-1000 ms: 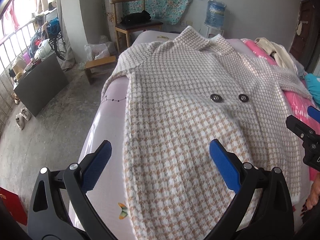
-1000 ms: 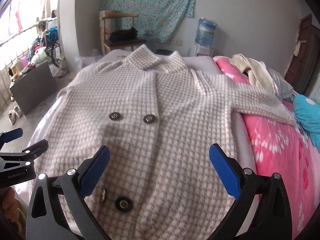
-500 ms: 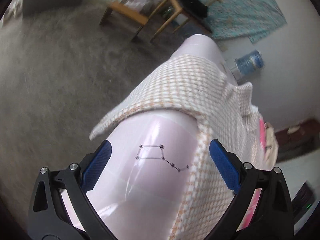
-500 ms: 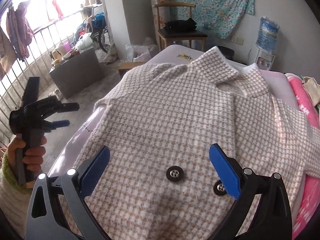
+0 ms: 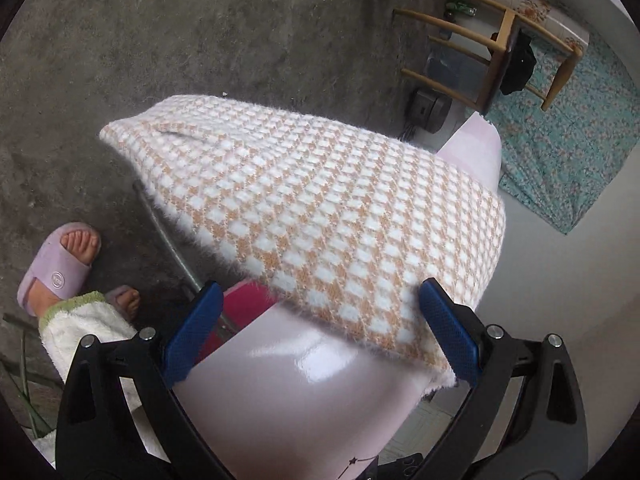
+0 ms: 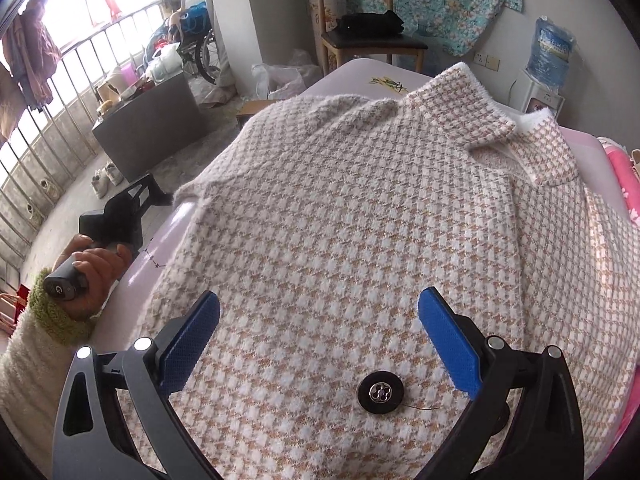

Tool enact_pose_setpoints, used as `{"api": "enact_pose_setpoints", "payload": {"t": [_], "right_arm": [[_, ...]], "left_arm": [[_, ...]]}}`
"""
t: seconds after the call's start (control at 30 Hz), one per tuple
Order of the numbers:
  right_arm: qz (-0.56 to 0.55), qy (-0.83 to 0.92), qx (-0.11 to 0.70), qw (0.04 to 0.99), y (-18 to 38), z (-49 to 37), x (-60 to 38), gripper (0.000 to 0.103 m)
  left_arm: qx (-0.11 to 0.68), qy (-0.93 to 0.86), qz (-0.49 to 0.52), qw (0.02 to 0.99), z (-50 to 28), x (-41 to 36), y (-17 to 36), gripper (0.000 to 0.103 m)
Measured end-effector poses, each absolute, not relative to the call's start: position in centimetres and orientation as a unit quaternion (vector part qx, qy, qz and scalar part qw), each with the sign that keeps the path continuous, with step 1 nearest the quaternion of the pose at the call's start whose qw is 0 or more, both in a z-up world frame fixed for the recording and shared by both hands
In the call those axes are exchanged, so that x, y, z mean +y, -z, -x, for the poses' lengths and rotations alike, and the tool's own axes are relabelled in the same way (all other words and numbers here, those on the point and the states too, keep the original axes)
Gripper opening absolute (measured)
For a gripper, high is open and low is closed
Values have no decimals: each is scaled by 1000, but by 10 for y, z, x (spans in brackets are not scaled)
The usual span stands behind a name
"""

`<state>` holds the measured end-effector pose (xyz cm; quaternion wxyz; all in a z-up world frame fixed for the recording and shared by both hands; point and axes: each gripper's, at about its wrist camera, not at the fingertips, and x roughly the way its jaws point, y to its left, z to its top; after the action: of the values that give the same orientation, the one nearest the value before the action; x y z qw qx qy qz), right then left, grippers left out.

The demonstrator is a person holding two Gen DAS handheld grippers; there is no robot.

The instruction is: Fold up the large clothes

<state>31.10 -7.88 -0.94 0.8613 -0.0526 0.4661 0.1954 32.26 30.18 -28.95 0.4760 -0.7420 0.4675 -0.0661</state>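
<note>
both grippers wide open, empty: left gripper (image 5: 320,332) at coat sleeve (image 5: 320,216), right gripper (image 6: 320,340) over coat (image 6: 380,220).

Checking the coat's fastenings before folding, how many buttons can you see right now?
1: a black button on the coat front, between the right tongs. Others may be hidden.

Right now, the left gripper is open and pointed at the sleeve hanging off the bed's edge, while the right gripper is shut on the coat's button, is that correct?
Not quite: the right gripper is open too, hovering over the coat with the button untouched, as the right wrist view shows. The left gripper is open, facing the sleeve at the bed edge.
</note>
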Motion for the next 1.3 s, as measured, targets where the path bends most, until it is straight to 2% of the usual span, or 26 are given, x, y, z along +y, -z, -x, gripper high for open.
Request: {"api": "enact_pose_setpoints", "payload": {"t": [0.07, 0.1, 0.13, 0.2, 0.27, 0.3, 0.33, 0.37, 0.47, 0.57, 0.63, 0.77, 0.87, 1.0, 1.13, 1.23, 1.3], "right_arm": [[53, -192, 464, 863, 6, -312, -80, 97], [54, -189, 462, 865, 4, -313, -81, 97], [54, -187, 460, 867, 3, -314, -82, 97], [54, -180, 457, 869, 0, -316, -86, 97], [51, -173, 456, 871, -3, -318, -91, 97], [48, -170, 456, 872, -4, -319, -94, 97], [46, -167, 455, 873, -6, -319, -97, 97], [45, -163, 454, 875, -8, -319, -101, 97], [47, -153, 446, 880, -15, -318, -110, 97], [49, -140, 438, 887, -22, -317, -123, 97], [49, -128, 434, 891, -26, -318, -133, 97], [39, -100, 424, 899, -32, -318, -159, 97], [28, -72, 422, 903, -32, -319, -182, 97], [2, -31, 427, 904, -29, -316, -216, 97], [-4, 5, 430, 903, -24, -308, -246, 97], [-12, 19, 446, 895, -15, -305, -265, 97], [-13, 20, 454, 891, -12, -307, -272, 97]], "left_arm": [[464, 59, 751, 467, -322, 300, 297, 93], [460, 52, 752, 469, -323, 305, 295, 89], [458, 44, 752, 473, -322, 307, 294, 75], [456, 35, 751, 476, -322, 312, 291, 62], [461, 22, 746, 480, -326, 318, 287, 38], [465, 15, 740, 486, -327, 320, 286, 33], [465, 8, 734, 495, -327, 323, 284, 23], [463, -1, 725, 510, -327, 327, 278, 15], [460, -41, 641, 613, -330, 339, 232, 9], [441, -101, 501, 738, -332, 336, 153, 8], [407, -131, 373, 824, -332, 316, 87, 8], [319, -115, 87, 937, -325, 219, -29, 8], [274, -25, -51, 960, -311, 132, -69, 9], [313, 102, -106, 938, -298, 47, -58, 11], [407, 181, -101, 890, -288, -2, 8, 13], [471, 188, -94, 857, -280, -11, 57, 38], [468, 186, -81, 860, -269, -6, 61, 44]]}}
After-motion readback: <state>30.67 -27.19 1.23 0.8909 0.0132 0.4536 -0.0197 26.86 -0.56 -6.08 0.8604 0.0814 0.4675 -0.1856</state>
